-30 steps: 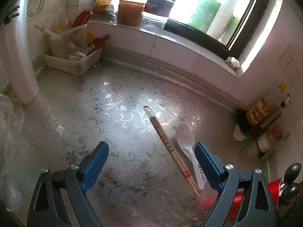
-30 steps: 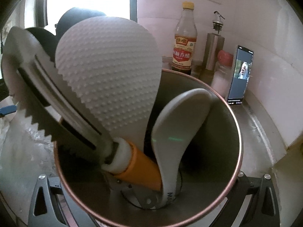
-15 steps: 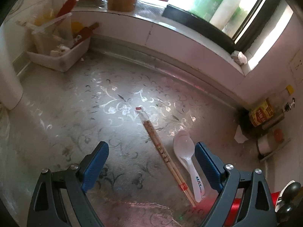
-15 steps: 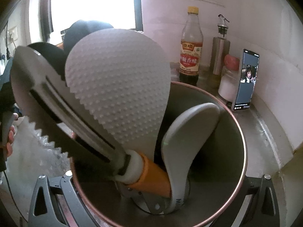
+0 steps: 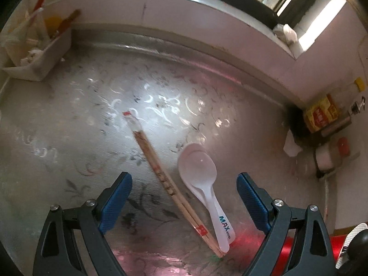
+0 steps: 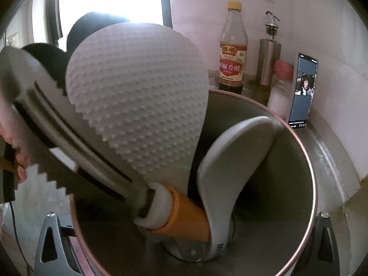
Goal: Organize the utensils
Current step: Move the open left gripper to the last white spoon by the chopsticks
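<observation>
A pair of wrapped wooden chopsticks (image 5: 161, 177) lies slantwise on the patterned steel counter (image 5: 69, 126). Right beside them lie white plastic spoons (image 5: 199, 170), nested together. My left gripper (image 5: 184, 199) hangs open above them, its blue pads (image 5: 117, 197) wide apart on either side. My right gripper (image 6: 184, 253) is shut on a steel utensil holder (image 6: 299, 161) with a copper rim; its fingertips are hidden behind the holder. Inside stand a white dimpled rice paddle (image 6: 138, 105), a serrated steel spatula (image 6: 46, 119), a pale spoon (image 6: 237, 158) and dark ladles.
A white bin (image 5: 34, 64) of odds and ends sits at the counter's far left under the window sill (image 5: 207, 23). A vinegar bottle (image 6: 232, 64), oil dispenser (image 6: 269, 62), jar and lit phone (image 6: 303, 92) line the wall. A person's hand (image 6: 16, 161) shows at the left edge.
My left gripper has tilted down and come closer to the chopsticks and spoons, which now lie larger between its jaws. A hand has entered the right wrist view's left edge.
</observation>
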`<state>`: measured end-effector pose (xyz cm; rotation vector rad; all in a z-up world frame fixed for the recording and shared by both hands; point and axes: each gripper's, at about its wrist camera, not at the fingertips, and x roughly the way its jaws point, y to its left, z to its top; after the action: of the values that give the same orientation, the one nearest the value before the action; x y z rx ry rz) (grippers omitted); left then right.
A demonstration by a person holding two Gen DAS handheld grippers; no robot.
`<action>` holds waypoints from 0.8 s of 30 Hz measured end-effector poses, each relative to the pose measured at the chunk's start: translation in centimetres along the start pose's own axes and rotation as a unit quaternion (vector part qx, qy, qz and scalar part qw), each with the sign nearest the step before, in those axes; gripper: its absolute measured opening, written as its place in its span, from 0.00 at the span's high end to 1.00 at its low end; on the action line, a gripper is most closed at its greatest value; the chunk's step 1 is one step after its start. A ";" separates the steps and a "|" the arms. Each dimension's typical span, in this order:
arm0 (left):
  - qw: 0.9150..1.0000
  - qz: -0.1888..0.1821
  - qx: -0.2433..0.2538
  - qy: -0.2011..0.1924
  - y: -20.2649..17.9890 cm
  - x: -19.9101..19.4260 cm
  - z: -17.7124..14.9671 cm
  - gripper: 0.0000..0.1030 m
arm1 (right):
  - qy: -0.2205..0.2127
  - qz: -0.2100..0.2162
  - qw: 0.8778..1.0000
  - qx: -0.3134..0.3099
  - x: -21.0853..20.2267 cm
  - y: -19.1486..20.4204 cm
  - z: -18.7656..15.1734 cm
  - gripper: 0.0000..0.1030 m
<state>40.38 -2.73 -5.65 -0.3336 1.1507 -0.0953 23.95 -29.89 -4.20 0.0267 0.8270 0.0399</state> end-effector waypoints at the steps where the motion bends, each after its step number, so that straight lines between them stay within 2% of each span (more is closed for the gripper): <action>1: 1.000 0.002 0.001 0.000 -0.2 0.2 0.0 0.10 | 0.000 0.000 1.000 0.001 0.1 -0.1 0.0 0.00; 7: 1.000 0.004 0.009 -0.001 -1.2 1.1 -0.1 0.10 | 0.002 0.000 1.000 0.006 0.4 -0.6 0.1 0.00; 24: 0.999 0.043 0.024 0.020 -2.8 2.6 1.6 0.12 | 0.004 0.002 1.000 0.011 0.8 -0.8 0.2 0.00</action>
<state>43.15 -5.70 -6.50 -0.2408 1.1989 -0.0535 24.68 -30.65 -4.73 0.0495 0.8351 0.0352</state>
